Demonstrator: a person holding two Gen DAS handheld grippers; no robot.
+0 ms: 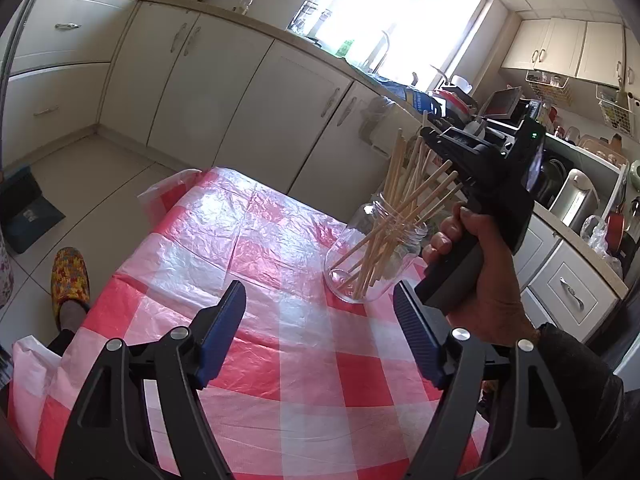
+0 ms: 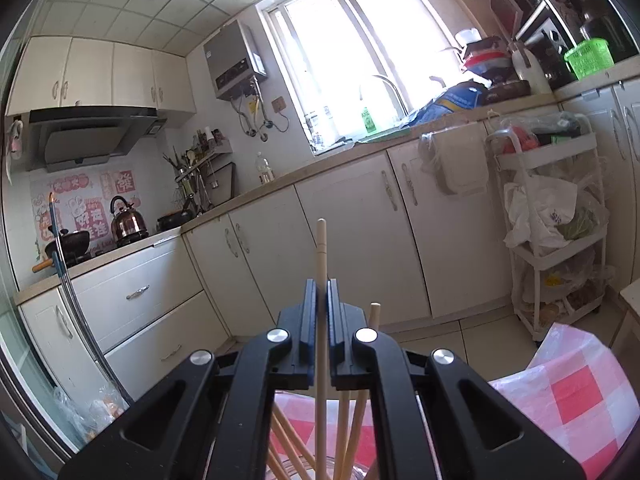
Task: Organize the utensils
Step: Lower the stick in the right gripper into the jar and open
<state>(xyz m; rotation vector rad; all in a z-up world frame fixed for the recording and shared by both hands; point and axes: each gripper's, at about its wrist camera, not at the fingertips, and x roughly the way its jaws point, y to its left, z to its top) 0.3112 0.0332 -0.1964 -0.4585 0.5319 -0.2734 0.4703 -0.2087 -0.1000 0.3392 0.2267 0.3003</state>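
Your left gripper (image 1: 320,312) hangs wide apart over the checked tablecloth (image 1: 248,240), holding nothing. Right of it, the glass jar (image 1: 372,256) stands on the cloth, full of chopsticks (image 1: 404,200). Your right gripper (image 2: 321,300) pinches one upright chopstick (image 2: 321,256) above the jar.

Home kitchen. Ahead of the right tool: cream base cabinets (image 2: 344,248) under a long countertop (image 2: 256,196), sink tap (image 2: 390,90) at a bright window (image 2: 360,52). Ahead-left: range hood (image 2: 88,136), kettle (image 2: 126,218) and wok (image 2: 68,242) on the hob, wall-mounted water heater (image 2: 236,62). Ahead-right: white trolley (image 2: 556,232) stuffed with bags. Just below the tools: table with red-checked plastic cloth (image 1: 256,272). Tiled floor, slippered foot (image 1: 70,280) left of the left tool.
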